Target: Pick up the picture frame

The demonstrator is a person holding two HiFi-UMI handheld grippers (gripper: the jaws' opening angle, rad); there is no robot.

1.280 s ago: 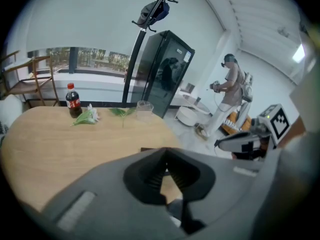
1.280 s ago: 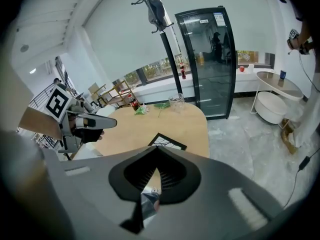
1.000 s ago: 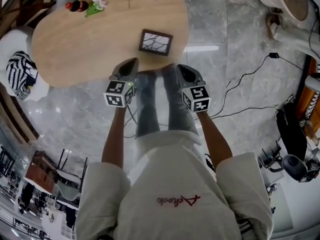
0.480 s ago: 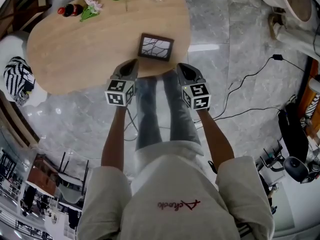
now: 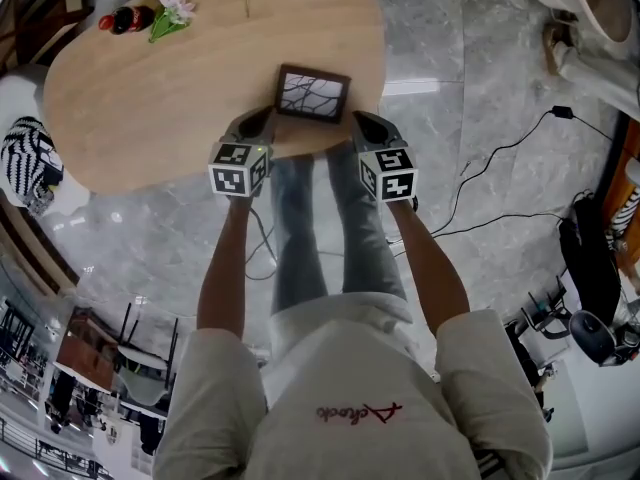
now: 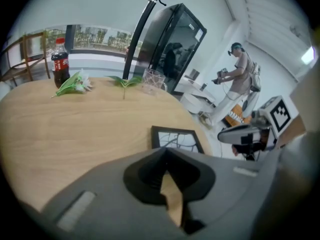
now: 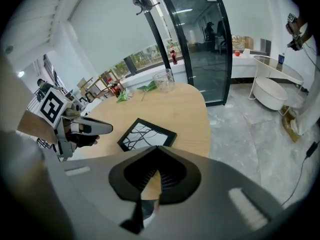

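Note:
A black picture frame (image 5: 313,93) with a white branch print lies flat near the front edge of the oval wooden table (image 5: 150,98). My left gripper (image 5: 262,120) is shut and empty, its tip just left of the frame's near left corner. On the other side, my right gripper (image 5: 362,120) is also shut and empty, close by the frame's near right corner. The left gripper view has the frame (image 6: 177,139) right beyond the closed left gripper (image 6: 166,153). In the right gripper view the frame (image 7: 146,134) lies just ahead of the right gripper (image 7: 157,153). Neither gripper visibly touches the frame.
At the table's far end are a cola bottle (image 5: 125,18), a white flower (image 5: 172,12), a green leaf (image 6: 125,82) and a clear glass (image 6: 152,81). Black cables (image 5: 490,158) cross the marble floor on the right. A striped cushion (image 5: 28,158) sits on the left.
Both grippers have come down and forward toward the table, from in front of its edge to either side of the frame's near corners. Both stay shut.

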